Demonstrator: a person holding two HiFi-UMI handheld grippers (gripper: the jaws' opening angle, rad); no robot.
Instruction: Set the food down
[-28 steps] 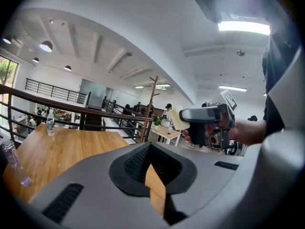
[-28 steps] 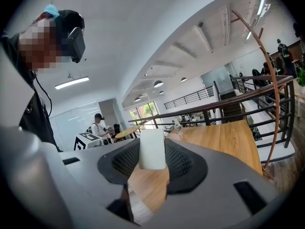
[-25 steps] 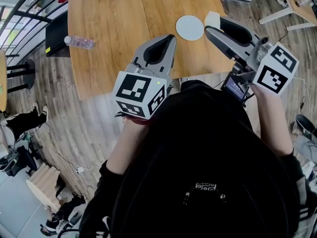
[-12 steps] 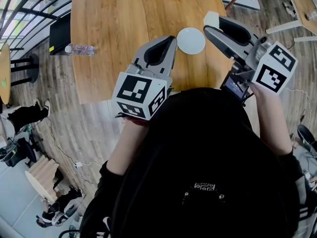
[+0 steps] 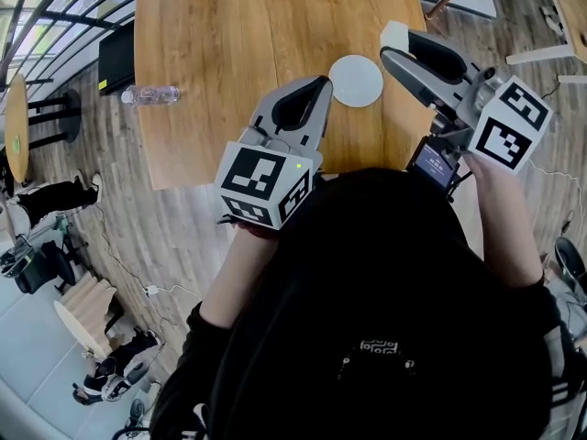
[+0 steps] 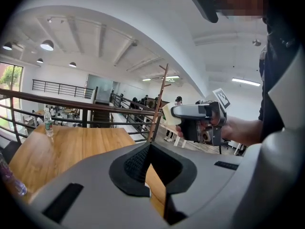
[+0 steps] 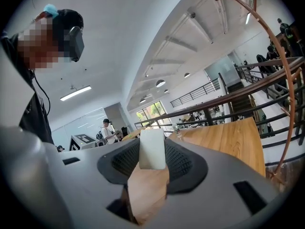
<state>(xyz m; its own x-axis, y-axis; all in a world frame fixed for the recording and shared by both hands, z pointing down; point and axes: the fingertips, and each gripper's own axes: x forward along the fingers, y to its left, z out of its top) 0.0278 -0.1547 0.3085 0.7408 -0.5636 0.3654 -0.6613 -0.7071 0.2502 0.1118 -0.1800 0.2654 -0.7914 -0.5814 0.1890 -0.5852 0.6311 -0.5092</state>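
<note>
In the head view the right gripper is reaching over the wooden table just right of the plate. A pale piece of food is peeking out at its tip, up and to the right of the plate and not on it. The right gripper view is making plain what the head view only hints at. Both jaws are pressing on the food, a whitish block standing upright between the ribbed pads.

The left gripper is hanging just left of the plate, its tip beside the rim. Its own view is showing the jaws meeting at the tips with nothing between them. That view is also catching the right gripper side-on in the person's hand, with the food poking out in front. A water bottle is lying well left of the plate.
</note>
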